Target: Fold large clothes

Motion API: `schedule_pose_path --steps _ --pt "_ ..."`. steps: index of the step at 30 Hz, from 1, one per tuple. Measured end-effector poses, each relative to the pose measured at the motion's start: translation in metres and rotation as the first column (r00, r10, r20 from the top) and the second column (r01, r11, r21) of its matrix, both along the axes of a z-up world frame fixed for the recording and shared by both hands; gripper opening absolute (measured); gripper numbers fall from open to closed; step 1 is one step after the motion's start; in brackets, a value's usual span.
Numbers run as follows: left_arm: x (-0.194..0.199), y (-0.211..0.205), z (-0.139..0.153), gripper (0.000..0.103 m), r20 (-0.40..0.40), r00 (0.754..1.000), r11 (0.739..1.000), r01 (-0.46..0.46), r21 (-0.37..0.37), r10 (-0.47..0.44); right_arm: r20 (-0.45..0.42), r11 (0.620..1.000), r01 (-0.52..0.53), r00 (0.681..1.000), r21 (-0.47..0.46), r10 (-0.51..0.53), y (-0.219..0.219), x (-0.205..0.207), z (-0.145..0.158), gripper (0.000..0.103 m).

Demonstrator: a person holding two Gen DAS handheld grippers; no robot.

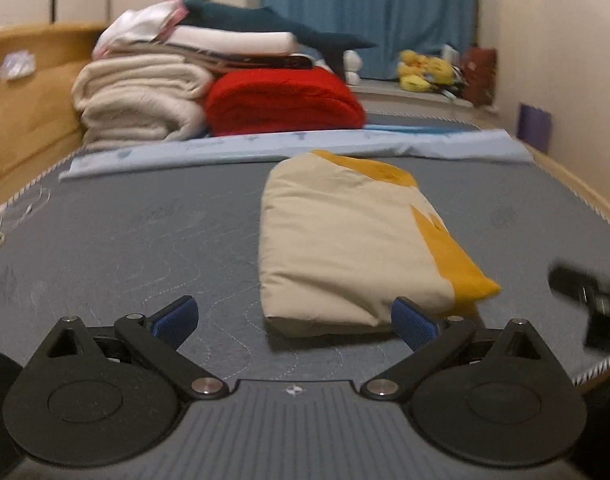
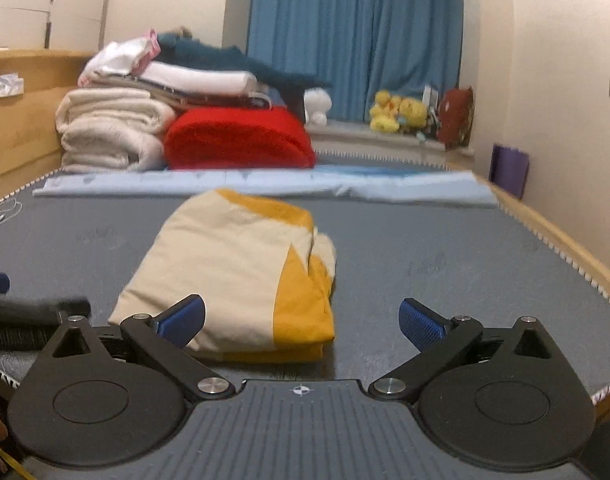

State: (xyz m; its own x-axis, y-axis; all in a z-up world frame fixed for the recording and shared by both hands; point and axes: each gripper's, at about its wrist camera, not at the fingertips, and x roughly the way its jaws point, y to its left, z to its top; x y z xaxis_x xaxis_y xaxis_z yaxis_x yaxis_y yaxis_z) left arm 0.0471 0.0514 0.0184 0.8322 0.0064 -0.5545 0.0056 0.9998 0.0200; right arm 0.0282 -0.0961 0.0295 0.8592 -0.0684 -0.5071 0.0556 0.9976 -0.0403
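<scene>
A bedroom with a blue curtain at 12 o'clock and a grey mattress filling the foreground. The folded cream-and-yellow garment lies flat on the mattress, at about 1 o'clock from the left gripper and 11 o'clock from the right gripper. Both grippers have their jaws spread wide with nothing between them, clear of the cloth. Behind the garment a pale blue sheet crosses the bed; beyond it, at 10 o'clock, is a stack of blankets beside a red blanket.
</scene>
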Motion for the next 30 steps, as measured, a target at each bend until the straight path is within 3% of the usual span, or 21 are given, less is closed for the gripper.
schedule_pose_path --steps 4,9,30 --pt "0.006 0.01 -0.004 0.103 -0.037 0.999 0.998 -0.004 -0.064 0.001 -0.034 1.0 0.021 0.999 0.023 -0.02 0.002 0.005 -0.007 0.102" --pt "0.01 0.002 -0.013 0.103 -0.068 0.998 1.0 0.003 -0.031 -0.005 -0.046 0.999 0.015 0.999 0.031 -0.014 0.008 0.011 -0.012 0.102" --pt "0.021 -0.008 -0.024 0.103 -0.081 0.996 0.999 0.024 -0.032 -0.027 -0.062 1.0 -0.018 0.998 0.021 0.019 0.015 0.019 -0.015 0.102"
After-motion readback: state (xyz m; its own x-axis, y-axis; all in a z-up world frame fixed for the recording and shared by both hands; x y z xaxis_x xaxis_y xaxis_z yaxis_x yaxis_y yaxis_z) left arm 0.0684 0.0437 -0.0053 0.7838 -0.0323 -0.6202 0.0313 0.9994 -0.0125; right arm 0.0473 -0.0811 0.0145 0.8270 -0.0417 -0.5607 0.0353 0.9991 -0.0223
